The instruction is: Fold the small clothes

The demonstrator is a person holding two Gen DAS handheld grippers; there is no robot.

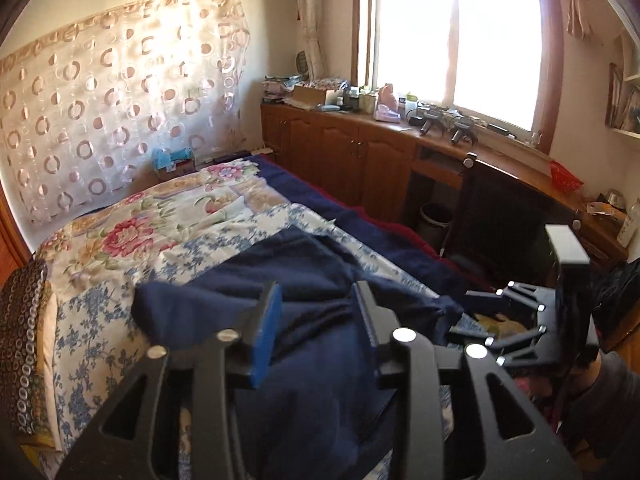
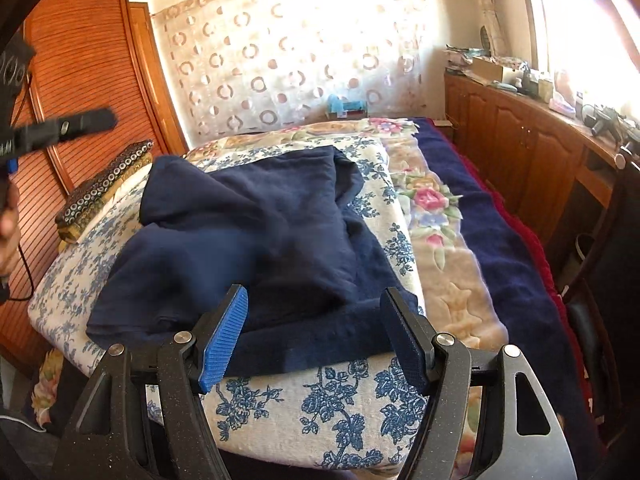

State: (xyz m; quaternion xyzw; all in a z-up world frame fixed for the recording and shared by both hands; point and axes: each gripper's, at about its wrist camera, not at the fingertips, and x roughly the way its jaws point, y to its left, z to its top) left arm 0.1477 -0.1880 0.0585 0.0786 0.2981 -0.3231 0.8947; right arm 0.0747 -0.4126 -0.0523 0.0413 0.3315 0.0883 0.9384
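Two grippers, both released: left gripper and right gripper w/ jaws apart, lower centre of frame, over rumpled navy garment on floral cushion, centre frame, atop bed.

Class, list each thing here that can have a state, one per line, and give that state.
Navy garment: crumpled, not yet folded, lying on the floral quilt.
Left gripper: open, over the garment.
Right gripper: open, at the garment's near hem.
Cabinet doors: shut.
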